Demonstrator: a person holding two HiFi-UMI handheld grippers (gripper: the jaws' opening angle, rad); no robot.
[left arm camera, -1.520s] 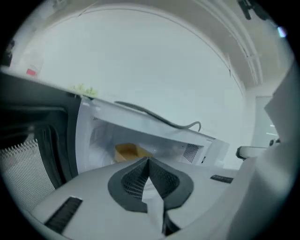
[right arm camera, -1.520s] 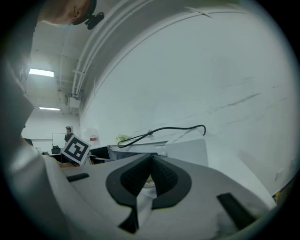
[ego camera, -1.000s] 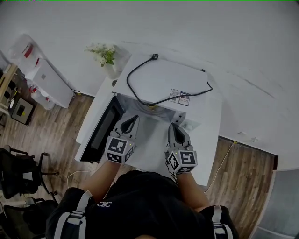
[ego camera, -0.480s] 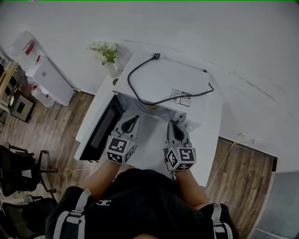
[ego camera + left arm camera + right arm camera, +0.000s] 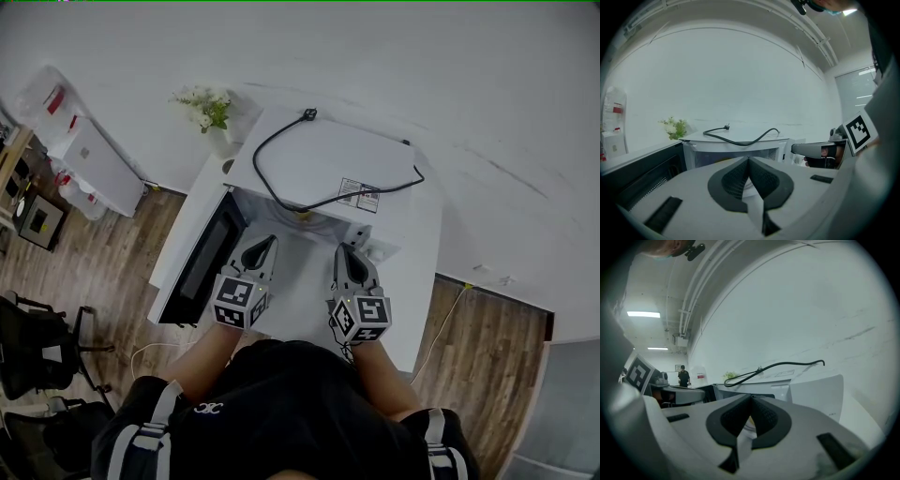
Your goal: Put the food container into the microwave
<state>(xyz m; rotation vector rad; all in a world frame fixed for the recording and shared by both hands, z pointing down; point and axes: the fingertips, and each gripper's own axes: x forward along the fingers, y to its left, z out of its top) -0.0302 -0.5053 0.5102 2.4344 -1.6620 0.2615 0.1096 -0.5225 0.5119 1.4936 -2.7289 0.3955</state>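
Writing first: there is a white label point(image 5: 360, 195) with dark print on the roof of the microwave point(image 5: 328, 164), near its front edge, but the print is too small for me to read. Each claw carries a cube point(image 5: 239, 300) of black-and-white square markers, which are patterns and not letters. In the right gripper view a small sign with red on it hangs on the far wall, and I can't read that either.

The microwave stands on a white table point(image 5: 422, 272) with its door point(image 5: 202, 267) swung open to the left. A black cord point(image 5: 309, 115) lies looped across its roof. Flowers point(image 5: 206, 108) stand behind its left corner.

I hold both claws side by side in front of the open cavity, pointing into it. The left claw point(image 5: 266, 241) has its jaws closed, with the ribbed pads meeting at the tips point(image 5: 749, 160) and nothing between them. The right claw point(image 5: 349, 251) is the same, pads together point(image 5: 751, 398) and empty.

I can't make out the container for certain. A pale rounded shape point(image 5: 747, 184) with a touch of yellow sits inside the cavity, beyond the tips of both claws and apart from them. Neither claw touches it.
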